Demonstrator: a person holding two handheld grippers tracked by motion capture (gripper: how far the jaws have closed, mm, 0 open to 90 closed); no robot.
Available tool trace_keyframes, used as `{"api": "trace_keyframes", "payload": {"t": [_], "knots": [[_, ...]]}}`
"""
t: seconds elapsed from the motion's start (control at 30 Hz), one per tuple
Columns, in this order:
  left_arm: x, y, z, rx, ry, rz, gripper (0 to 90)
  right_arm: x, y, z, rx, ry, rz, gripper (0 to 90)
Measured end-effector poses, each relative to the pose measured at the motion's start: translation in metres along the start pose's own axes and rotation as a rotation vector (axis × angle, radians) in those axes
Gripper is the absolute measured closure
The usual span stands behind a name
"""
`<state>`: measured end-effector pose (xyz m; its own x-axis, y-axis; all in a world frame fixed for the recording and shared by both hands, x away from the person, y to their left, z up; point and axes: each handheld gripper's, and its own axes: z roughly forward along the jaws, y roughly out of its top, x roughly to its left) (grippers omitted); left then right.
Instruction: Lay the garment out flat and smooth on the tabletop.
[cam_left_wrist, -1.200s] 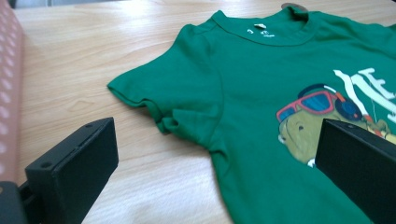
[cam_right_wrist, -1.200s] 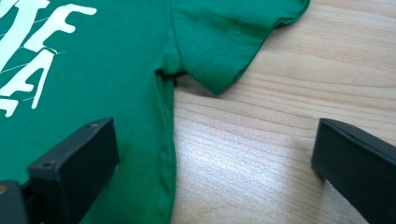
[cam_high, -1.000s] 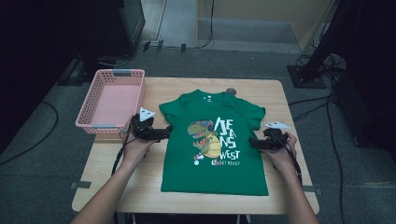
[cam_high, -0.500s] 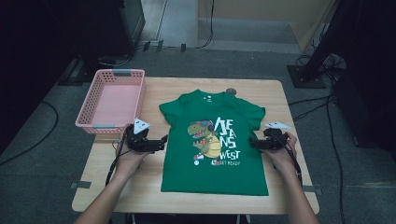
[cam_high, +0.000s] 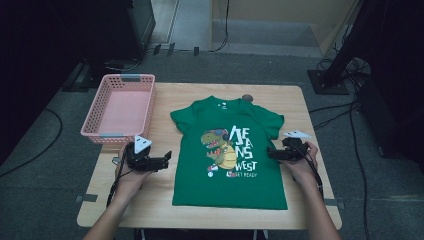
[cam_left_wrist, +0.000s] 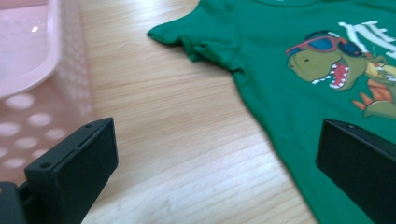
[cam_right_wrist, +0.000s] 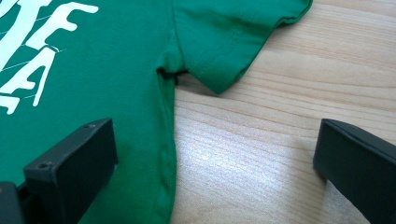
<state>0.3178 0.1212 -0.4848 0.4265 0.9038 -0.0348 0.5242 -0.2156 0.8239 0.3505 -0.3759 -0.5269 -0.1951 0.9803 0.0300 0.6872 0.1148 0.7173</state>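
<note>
Green T-shirt (cam_high: 230, 155), one, lies flat at the frame's centre, one tool at each side.

Left tool (cam_high: 167, 158) and right tool (cam_high: 270, 153) both have jaws apart, clamping nothing. One pink basket (cam_high: 120, 107) sits at upper left on the pale wooden worktop (cam_high: 300, 210); dark grey floor (cam_high: 40, 200) and cables surround it.

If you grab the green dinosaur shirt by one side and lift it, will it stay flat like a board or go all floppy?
Probably floppy: the shirt is thin cloth lying flat on the table, with soft wrinkles at the sleeve in the right gripper view. A lifted edge would likely droop and fold. It looks light, so it may slide or bunch on the smooth wood if pushed. It won't roll or break.
</note>
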Motion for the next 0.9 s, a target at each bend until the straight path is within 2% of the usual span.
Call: {"api": "trace_keyframes", "payload": {"t": [0.07,0.27,0.47,0.53,0.63,0.8,0.9], "knots": [[0.003,-0.003,-0.004,0.002,0.001,-0.003,0.0,0.0,0.0,0.0,0.0,0.0,0.001,0.0],[0.01,-0.014,-0.013,0.047,0.033,0.026,0.0,0.0,0.0,0.0,0.001,0.0,0.0,0.0],[0.023,-0.021,-0.025,0.046,0.067,0.005,0.0,0.0,0.0,0.0,0.001,0.0,0.001,0.0],[0.028,-0.025,-0.027,0.055,0.088,0.01,0.0,0.0,0.0,0.0,0.001,0.0,0.002,0.0],[0.035,-0.032,-0.031,0.068,0.101,-0.008,0.0,0.0,0.0,0.0,0.001,-0.001,0.002,0.0],[0.046,-0.043,-0.039,0.08,0.147,-0.001,0.0,0.0,0.0,0.0,0.001,0.0,0.002,0.0],[0.052,-0.047,-0.045,0.078,0.157,-0.025,0.0,0.0,0.0,0.0,0.001,-0.001,0.003,0.0]]}}
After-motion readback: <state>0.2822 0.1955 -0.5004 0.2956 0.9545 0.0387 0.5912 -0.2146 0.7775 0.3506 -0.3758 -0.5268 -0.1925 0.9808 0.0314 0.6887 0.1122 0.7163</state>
